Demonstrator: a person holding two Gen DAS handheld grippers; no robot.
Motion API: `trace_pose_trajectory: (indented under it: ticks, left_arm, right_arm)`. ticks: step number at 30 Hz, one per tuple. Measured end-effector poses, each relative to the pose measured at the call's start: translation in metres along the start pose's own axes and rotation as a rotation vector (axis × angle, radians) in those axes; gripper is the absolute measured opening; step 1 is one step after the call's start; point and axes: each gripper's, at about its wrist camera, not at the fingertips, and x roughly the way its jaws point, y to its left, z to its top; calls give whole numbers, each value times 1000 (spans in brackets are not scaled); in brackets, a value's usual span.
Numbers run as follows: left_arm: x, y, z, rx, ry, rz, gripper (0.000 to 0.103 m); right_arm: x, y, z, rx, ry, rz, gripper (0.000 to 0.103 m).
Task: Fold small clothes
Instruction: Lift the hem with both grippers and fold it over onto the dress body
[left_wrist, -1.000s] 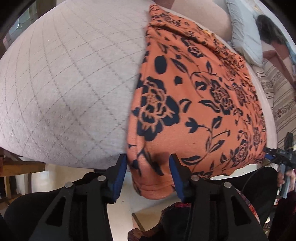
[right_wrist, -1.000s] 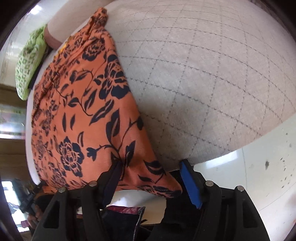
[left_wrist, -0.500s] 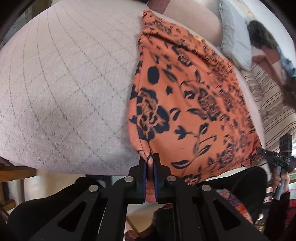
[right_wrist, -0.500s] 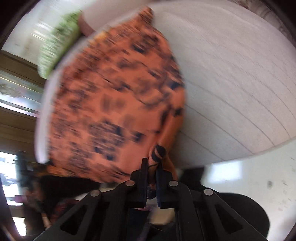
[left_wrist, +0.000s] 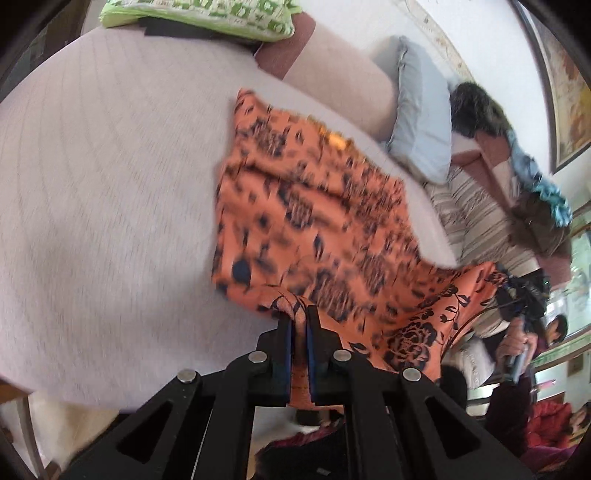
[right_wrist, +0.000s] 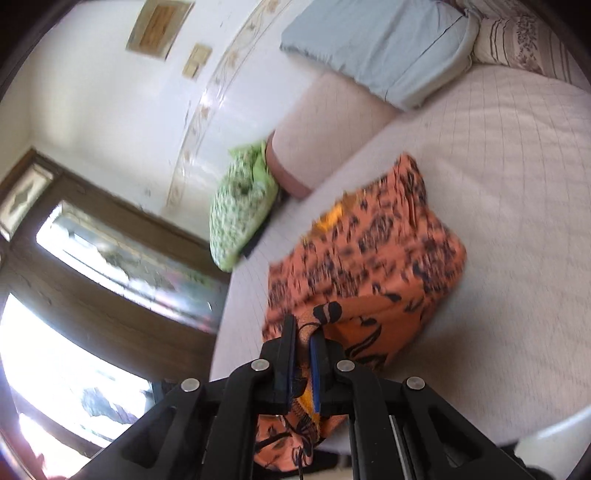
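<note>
An orange garment with a dark floral print (left_wrist: 317, 206) lies on a pale quilted bed (left_wrist: 103, 192). My left gripper (left_wrist: 300, 325) is shut on its near corner, lifted off the bed, and the near edge hangs between both grippers. In the right wrist view my right gripper (right_wrist: 303, 332) is shut on the other near corner of the garment (right_wrist: 373, 251), raised above the bed (right_wrist: 517, 206). The right gripper also shows at the right in the left wrist view (left_wrist: 517, 291). The cloth's far part rests on the bed, blurred.
A green patterned pillow (left_wrist: 199, 14) and a light blue pillow (left_wrist: 421, 122) lie at the head of the bed, with a pink bolster (left_wrist: 340, 77). A striped cushion (left_wrist: 476, 218) lies at the right. A wooden window frame (right_wrist: 92, 266) is left.
Both grippers closed on the near corners of the garment, then lifted them up and forward over the bed. The near half of the cloth now rises off the bed.
</note>
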Motion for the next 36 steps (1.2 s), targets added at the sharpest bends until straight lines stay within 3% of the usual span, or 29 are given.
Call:
trace_pose_trajectory:
  ticks: [5, 12, 17, 20, 25, 26, 27, 28, 29, 31, 34, 36]
  left_arm:
    - [13, 1, 83, -18, -46, 2, 6]
    - [71, 19, 223, -109, -94, 22, 6]
    - [145, 36, 285, -169, -81, 128, 7]
    - [175, 55, 285, -257, -47, 155, 7]
    - [166, 81, 252, -371, -140, 47, 12]
    - [157, 85, 243, -406, -176, 37, 20]
    - [147, 87, 234, -437, -216, 57, 31]
    - [131, 86, 221, -464, -277, 104, 32]
    - [121, 83, 212, -472, -313, 134, 32]
    - [99, 69, 189, -470, -393, 180, 33]
    - [89, 33, 157, -411, -457, 245, 51]
    - [98, 8, 142, -369, -462, 273, 64]
  right_arm:
    - [32, -12, 68, 59, -65, -32, 7]
    - [100, -67, 171, 204, -150, -58, 7]
    - [176, -129, 215, 384, -121, -125, 10]
    - [201, -169, 219, 493, -101, -135, 12]
    - [189, -194, 207, 513, -143, -17, 13]
    - [179, -194, 206, 507, -172, -10, 15]
    - [166, -191, 202, 501, -212, -9, 34]
    - [151, -188, 199, 503, -259, 8, 67]
    - [134, -186, 196, 507, -322, 42, 78]
    - [105, -171, 192, 474, -411, 83, 82]
    - [97, -121, 190, 269, -297, -15, 82]
    - [114, -80, 178, 122, -170, -125, 80]
